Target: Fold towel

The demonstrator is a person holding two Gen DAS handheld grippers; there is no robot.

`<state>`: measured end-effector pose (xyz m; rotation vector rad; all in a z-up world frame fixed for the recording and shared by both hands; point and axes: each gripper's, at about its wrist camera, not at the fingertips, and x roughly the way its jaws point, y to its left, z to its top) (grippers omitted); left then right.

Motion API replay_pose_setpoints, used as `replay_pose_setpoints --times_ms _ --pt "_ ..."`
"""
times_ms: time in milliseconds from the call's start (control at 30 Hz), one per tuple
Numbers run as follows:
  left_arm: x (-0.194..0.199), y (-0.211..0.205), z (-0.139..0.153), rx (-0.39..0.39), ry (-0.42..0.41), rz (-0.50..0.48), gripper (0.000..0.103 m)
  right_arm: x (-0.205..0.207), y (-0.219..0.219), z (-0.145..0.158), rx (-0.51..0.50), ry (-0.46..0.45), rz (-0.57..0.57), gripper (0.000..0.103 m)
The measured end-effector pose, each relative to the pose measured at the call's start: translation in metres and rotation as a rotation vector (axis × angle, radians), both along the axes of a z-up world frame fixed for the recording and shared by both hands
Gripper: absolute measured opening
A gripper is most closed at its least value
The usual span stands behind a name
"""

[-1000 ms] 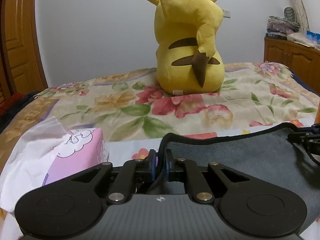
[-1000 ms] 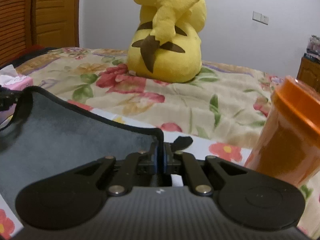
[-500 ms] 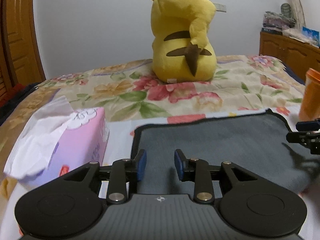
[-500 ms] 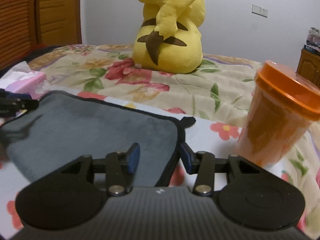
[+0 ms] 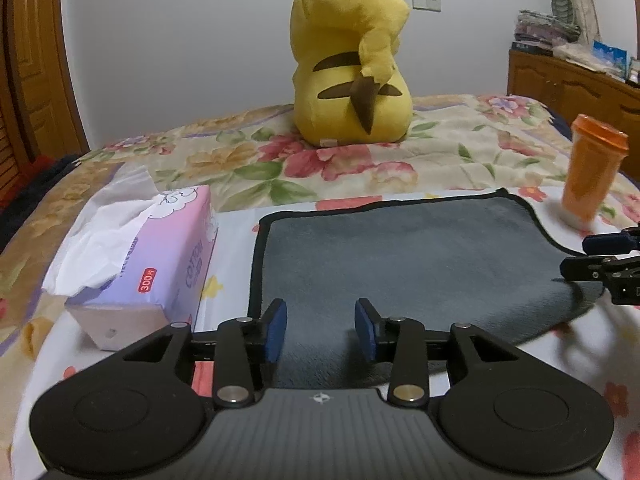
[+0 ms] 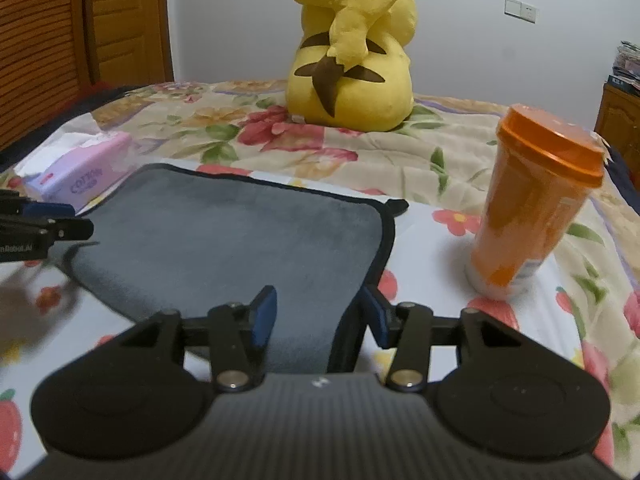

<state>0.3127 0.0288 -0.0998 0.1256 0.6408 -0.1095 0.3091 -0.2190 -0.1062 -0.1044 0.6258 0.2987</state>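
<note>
A grey towel (image 5: 400, 256) with a black hem lies flat on the flowered bed; it also shows in the right wrist view (image 6: 224, 240). My left gripper (image 5: 321, 327) is open and empty, low over the towel's near edge by its left corner. My right gripper (image 6: 318, 314) is open and empty, low over the towel's near right edge. The right gripper's fingers (image 5: 600, 256) show at the right edge of the left wrist view. The left gripper's fingers (image 6: 44, 226) show at the left edge of the right wrist view.
A pink tissue box (image 5: 148, 264) sits just left of the towel. An orange lidded cup (image 6: 532, 204) stands to the towel's right. A big yellow plush toy (image 5: 352, 64) sits farther back on the bed. A wooden dresser (image 5: 576, 84) stands at the right.
Both grippers were shut on the towel's raised corners one second ago. They have opened, let the towel go and drawn back. The towel now lies flat.
</note>
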Motion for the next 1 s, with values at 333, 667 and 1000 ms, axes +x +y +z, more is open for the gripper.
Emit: replay_pose_setpoints --times_ms 333,667,1000 --pt "-0.03 -0.009 0.03 0.001 -0.019 -0.016 0.05 -0.029 0.003 0.028 0.026 -0.022 -0.01 0.051" --pt "-0.076 -0.021 0.066 -0.007 -0.069 -0.046 0.06 -0.065 -0.006 0.058 0.053 -0.061 -0.034 0.053" --pt "-0.116 -0.025 0.09 -0.003 -0.092 -0.04 0.066 -0.101 -0.014 0.082 0.066 -0.095 -0.047 0.054"
